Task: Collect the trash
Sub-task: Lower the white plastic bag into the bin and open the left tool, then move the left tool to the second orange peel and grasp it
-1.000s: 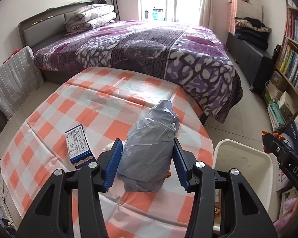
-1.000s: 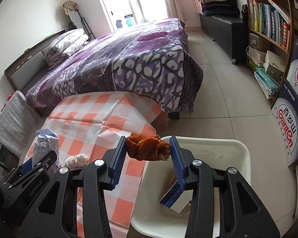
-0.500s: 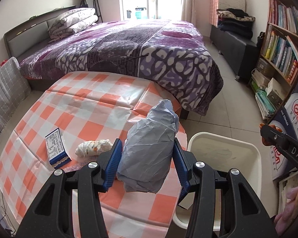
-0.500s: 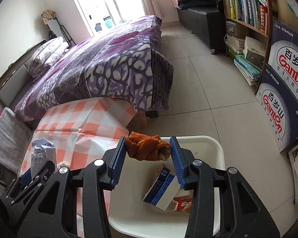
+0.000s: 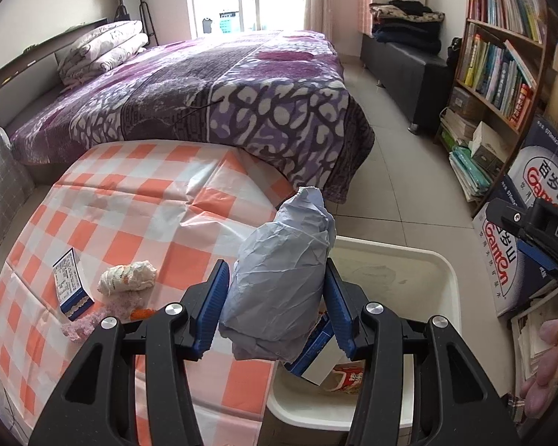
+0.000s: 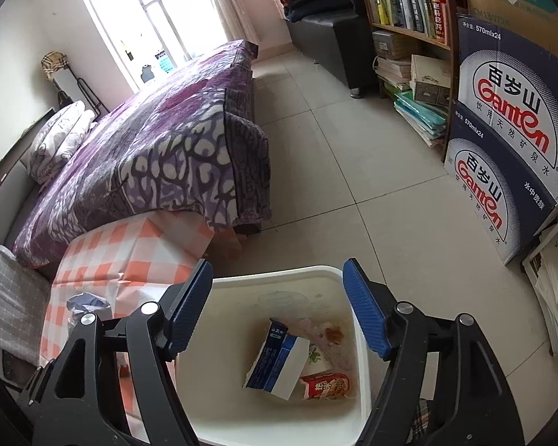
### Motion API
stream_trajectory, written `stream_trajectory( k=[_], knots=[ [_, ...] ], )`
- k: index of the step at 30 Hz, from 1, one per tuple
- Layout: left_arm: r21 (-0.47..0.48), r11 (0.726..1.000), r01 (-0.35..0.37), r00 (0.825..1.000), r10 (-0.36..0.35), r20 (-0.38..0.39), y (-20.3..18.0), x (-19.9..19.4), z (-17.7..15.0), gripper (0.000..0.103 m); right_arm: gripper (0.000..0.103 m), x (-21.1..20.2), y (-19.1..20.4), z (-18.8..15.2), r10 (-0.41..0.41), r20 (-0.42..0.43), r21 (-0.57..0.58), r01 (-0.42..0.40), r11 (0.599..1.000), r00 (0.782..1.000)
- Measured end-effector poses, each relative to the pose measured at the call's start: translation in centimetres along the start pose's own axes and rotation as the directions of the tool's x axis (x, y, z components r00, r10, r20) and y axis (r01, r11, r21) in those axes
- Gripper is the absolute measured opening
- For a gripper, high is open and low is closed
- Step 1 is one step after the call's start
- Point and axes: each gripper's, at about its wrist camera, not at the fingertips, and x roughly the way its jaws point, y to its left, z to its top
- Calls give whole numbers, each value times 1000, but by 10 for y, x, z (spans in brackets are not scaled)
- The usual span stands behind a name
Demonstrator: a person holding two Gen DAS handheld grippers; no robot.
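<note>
The left tongs [image 5: 275,304], clenched on the upright crumpled grey wrapper [image 5: 279,278], have the white bin [image 5: 409,260] at three o'clock, while the right tongs [image 6: 279,308], just opened and empty, hang over it.

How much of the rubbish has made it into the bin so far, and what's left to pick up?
Done: the white bin holds a blue-and-white carton and a red wrapper. The right gripper above it has just been opening, with nothing between its fingers. In hand: the left gripper clamps a crumpled grey paper bag at the bin's edge. Left on the checked table: a small blue box, a white wad and pink scraps.
</note>
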Motion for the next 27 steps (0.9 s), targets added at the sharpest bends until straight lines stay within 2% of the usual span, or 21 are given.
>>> stream_trajectory(
  k=[7, 10, 17, 20, 24, 27],
  knots=[
    [43, 998, 40, 999, -40, -13, -24, 1, -3, 50, 79, -7, -20, 8, -26, 25, 50, 25, 998, 999],
    [65, 995, 71, 997, -69, -24, -35, 2, -6, 50, 79, -8, -29, 11, -33, 33, 72, 30, 997, 999],
    [79, 985, 153, 987, -149, -57, -52, 5, -11, 51, 83, -12, -42, 15, -53, 52, 118, 47, 992, 997],
    [84, 973, 213, 975, -207, -82, -57, 8, -12, 52, 87, -14, -46, 16, -67, 62, 130, 58, 990, 996],
    [82, 964, 252, 965, -245, -88, -61, 6, -12, 71, 94, -13, -48, 16, -86, 66, 137, 76, 988, 994],
    [81, 965, 248, 967, -241, -81, -60, 4, -11, 74, 96, -13, -47, 15, -101, 67, 136, 91, 987, 993]
  ],
)
